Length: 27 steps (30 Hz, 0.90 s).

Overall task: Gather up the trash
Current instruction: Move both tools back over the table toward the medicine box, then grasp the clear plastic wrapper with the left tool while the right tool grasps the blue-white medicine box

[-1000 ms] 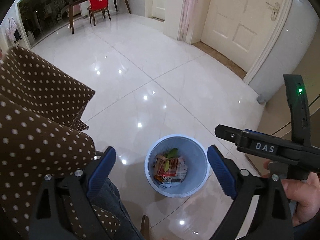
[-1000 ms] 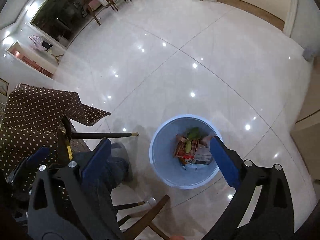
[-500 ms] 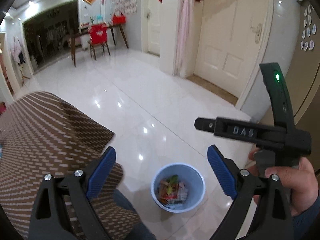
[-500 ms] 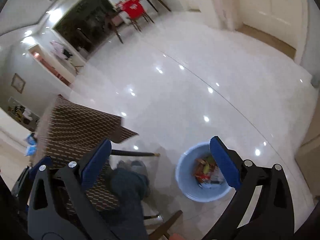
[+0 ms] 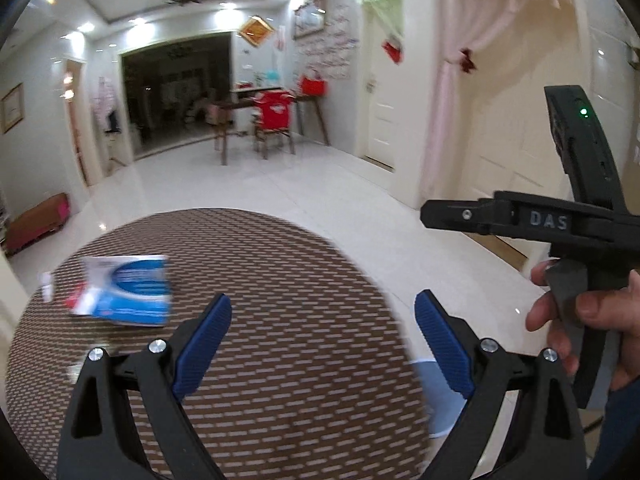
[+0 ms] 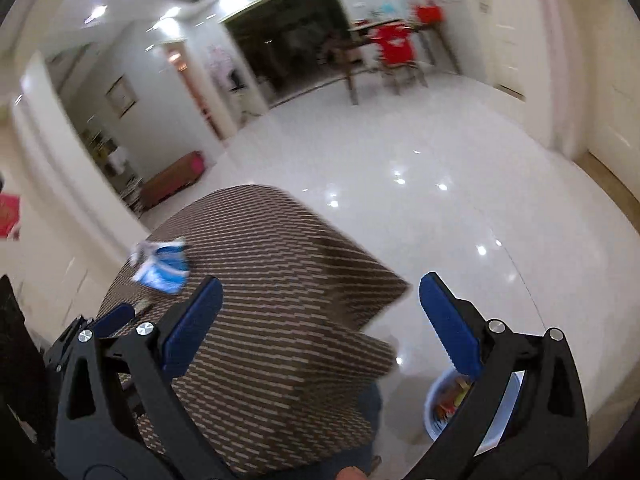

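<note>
Desk [image 5: 280, 280] covered in a brown cloth with pale dots smeared into dashes by motion blur; fills the lower left and centre of both views. Glossy white tiled floor [image 6: 460, 208] beyond, with ceiling-light reflections. Upper centre of the left wrist view: dark wide doorway, wooden table and a chair with a red cover [image 5: 276, 114]. Cream panelled door and pink curtain at upper right; chandelier at top centre.

Trash: blue-and-white wrapper [image 5: 128, 290] lying flat on the desk, left of frame in the left wrist view; upper left of the desk [image 6: 162, 266] in the right wrist view. Printing on it blurred, not readable.

Light blue bin [image 6: 448, 404] on the floor at lower right of the right wrist view, partly hidden by a finger, coloured scraps inside. Only a pale blue edge [image 5: 430, 396] visible in the left wrist view.

Left hand-held gripper [image 5: 322, 344]: released, blue pads wide apart, nothing between them. Right hand-held gripper [image 6: 320, 320]: released likewise, empty. Seen side-on at right of the left wrist view, held in a hand [image 5: 580, 320], marked "DAS", green lamp lit.
</note>
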### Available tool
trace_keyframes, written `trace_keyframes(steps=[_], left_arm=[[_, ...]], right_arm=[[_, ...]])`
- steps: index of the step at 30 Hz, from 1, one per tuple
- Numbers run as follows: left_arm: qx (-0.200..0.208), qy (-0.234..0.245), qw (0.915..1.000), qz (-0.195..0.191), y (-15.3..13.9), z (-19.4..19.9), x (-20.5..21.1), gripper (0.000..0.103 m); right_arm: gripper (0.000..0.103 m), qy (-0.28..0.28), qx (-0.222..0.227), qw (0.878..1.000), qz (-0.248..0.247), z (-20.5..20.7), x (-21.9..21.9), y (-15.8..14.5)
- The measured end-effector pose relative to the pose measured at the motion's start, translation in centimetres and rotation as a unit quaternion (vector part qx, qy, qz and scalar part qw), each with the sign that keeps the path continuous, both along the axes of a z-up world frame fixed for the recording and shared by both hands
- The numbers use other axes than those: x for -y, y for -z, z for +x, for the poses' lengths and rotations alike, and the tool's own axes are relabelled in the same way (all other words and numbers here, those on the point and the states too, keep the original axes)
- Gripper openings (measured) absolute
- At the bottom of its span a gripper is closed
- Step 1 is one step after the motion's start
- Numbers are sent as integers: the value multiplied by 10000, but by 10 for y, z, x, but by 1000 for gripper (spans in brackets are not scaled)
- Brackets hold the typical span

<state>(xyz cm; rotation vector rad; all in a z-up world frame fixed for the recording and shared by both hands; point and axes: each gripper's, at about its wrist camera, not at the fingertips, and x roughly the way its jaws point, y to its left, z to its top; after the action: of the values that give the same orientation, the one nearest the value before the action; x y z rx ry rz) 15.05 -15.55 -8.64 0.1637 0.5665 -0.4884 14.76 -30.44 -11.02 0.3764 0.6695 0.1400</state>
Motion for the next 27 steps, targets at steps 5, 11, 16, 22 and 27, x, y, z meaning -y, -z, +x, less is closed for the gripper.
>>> trace_keyframes(steps=[5, 11, 16, 22, 27], left_arm=[[41, -494, 9987, -69, -9, 14, -61, 91], [-12, -801, 9968, -7, 0, 28, -124, 91], [-234, -793, 9965, 132, 15, 44, -160, 91], [-570, -804, 9935, 564, 41, 68, -186, 91], [-813, -486, 9910, 942, 55, 87, -190, 91]], right_arm=[[97, -599, 67, 9980, -199, 25, -66, -11], [97, -1165, 45, 9921, -470, 50, -129, -13], [97, -1458, -139, 9870, -659, 76, -166, 0], [97, -2082, -282, 9721, -1037, 96, -201, 22], [97, -2896, -182, 9384, -1879, 115, -233, 34]])
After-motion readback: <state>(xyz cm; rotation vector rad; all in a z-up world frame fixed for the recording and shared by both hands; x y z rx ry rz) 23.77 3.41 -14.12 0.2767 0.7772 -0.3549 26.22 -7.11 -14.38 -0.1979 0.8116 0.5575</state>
